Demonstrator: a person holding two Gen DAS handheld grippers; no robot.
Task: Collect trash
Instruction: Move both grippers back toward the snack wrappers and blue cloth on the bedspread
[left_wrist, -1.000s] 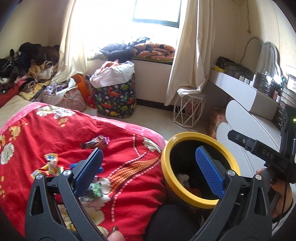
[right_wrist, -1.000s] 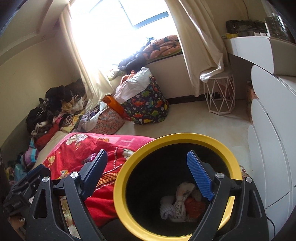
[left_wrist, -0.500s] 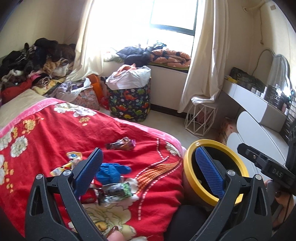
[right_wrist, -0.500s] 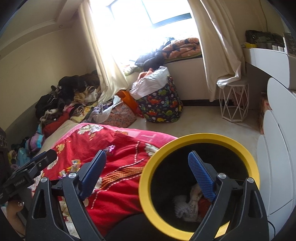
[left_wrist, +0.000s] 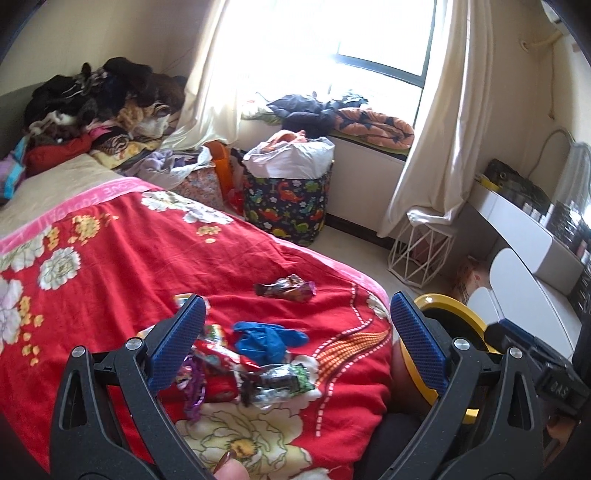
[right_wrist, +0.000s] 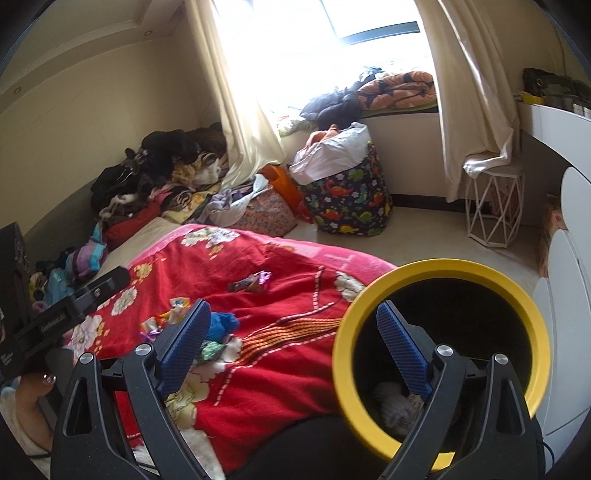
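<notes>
Loose trash lies in a cluster on the red flowered bedspread (left_wrist: 122, 258): a crumpled blue rubber glove (left_wrist: 267, 338), a silvery-green foil wrapper (left_wrist: 282, 382) just beside it, a purple ribbon-like scrap (left_wrist: 192, 384) and red packets near the left jaw, and a dark candy wrapper (left_wrist: 286, 290) lying apart, farther up the bed. The round black bin with a yellow rim (right_wrist: 439, 271) stands at the bed's corner, some crumpled paper already at its bottom.

The left gripper (left_wrist: 295, 343) hangs over the cluster with its blue-padded jaws spread wide and nothing between them. The right gripper (right_wrist: 293, 350) is likewise apart and empty, one jaw over the bin's mouth.

The step in hand looks like picking the next piece with the left gripper. To do it well, come straight down so the jaws straddle one item, the glove or the foil wrapper, and press lightly into the soft cover so the pads get under the edges. Close on the bunched middle, not a loose flap, and avoid pinching the bedspread along with it, or the cloth will drag the neighbouring pieces
</notes>
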